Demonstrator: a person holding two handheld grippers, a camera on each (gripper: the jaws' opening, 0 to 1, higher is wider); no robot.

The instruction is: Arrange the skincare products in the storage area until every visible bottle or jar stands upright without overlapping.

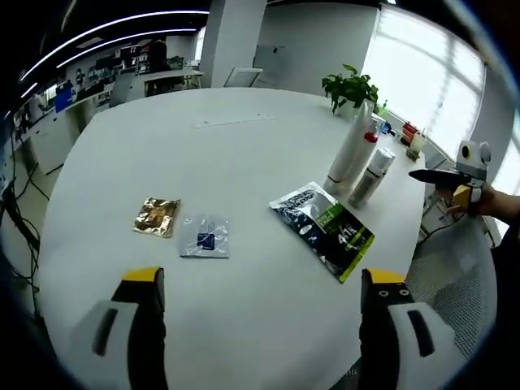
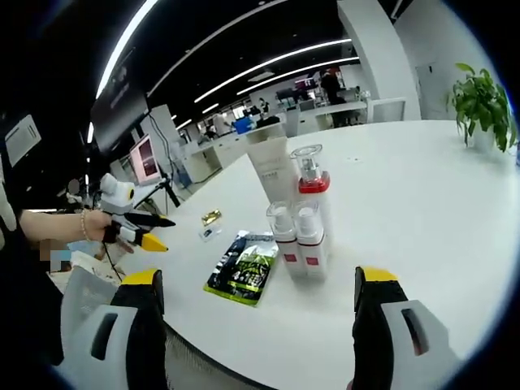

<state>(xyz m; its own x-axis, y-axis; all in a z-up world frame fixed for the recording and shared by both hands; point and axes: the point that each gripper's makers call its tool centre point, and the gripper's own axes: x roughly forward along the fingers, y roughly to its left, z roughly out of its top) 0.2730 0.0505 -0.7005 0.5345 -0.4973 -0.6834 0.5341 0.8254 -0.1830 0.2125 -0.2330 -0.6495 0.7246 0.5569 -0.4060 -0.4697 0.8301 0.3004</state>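
Observation:
Near the table's far right edge stand a tall white tube [image 1: 351, 150], a silver bottle [image 1: 372, 175] and a red-collared bottle [image 1: 371, 132], all upright. From the right gripper view the white tube [image 2: 272, 166], a pump bottle with a red collar [image 2: 311, 183] and two small white bottles [image 2: 296, 240] stand close together. A black-green pouch [image 1: 322, 228] [image 2: 244, 266] lies flat beside them. My left gripper [image 1: 262, 278] [image 2: 134, 230] is open and holds nothing, well short of the sachets. My right gripper [image 2: 257, 278] [image 1: 451, 179] is open, off the table edge.
A gold sachet [image 1: 157, 217] [image 2: 211, 217] and a clear blue-printed sachet [image 1: 205, 236] [image 2: 210, 233] lie flat on the white round table [image 1: 244, 146]. A potted plant [image 1: 349, 85] [image 2: 481, 93] stands at the far edge. A person's hand [image 2: 85, 225] holds the left gripper.

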